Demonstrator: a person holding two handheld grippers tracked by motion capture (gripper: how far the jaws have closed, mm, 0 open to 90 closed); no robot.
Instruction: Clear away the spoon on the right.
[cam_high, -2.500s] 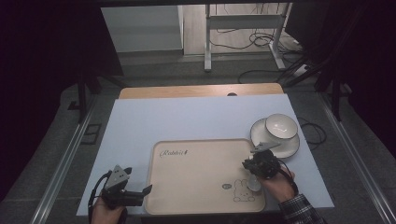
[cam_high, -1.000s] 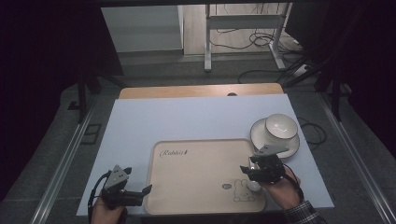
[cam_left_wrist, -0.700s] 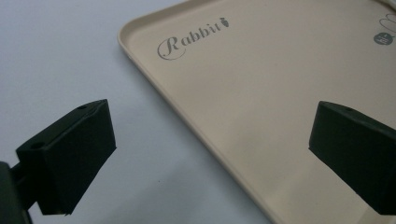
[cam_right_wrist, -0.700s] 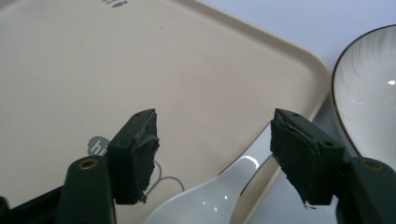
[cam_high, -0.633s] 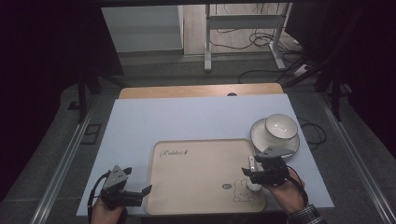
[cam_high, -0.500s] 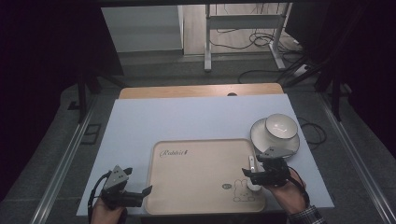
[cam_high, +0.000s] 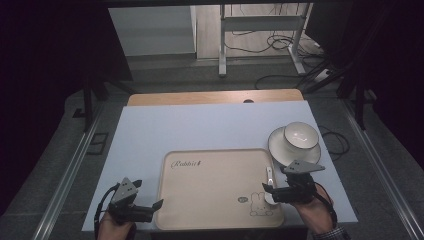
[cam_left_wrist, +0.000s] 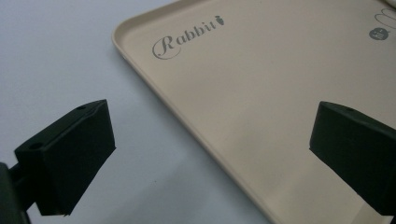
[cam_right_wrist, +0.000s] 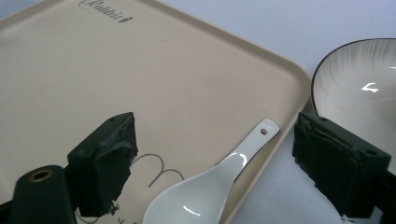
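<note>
A beige tray (cam_high: 210, 185) printed "Rabbit" lies on the white table. On it, by the right rim, rests a white ceramic spoon (cam_high: 270, 182) with its handle end over the rim (cam_right_wrist: 264, 132). My right gripper (cam_high: 267, 192) hovers low at the spoon, open. Its jaws have just been opening, and the spoon (cam_right_wrist: 210, 186) lies between them with neither pad touching it (cam_right_wrist: 215, 163). My left gripper (cam_high: 152, 210) stands open at the tray's front left corner, its jaws straddling the tray's rim (cam_left_wrist: 154, 88) with nothing gripped (cam_left_wrist: 210, 158).
A white bowl (cam_high: 301, 135) sits on a saucer (cam_high: 280, 150) just beyond the tray's right rim, close to my right gripper; its dark-edged rim (cam_right_wrist: 359, 88) shows in the right gripper view. A wooden strip (cam_high: 215, 97) borders the table's far edge.
My right gripper has drawn back slightly toward the table's front right and its jaws have widened around the spoon. The left gripper has stayed put.
</note>
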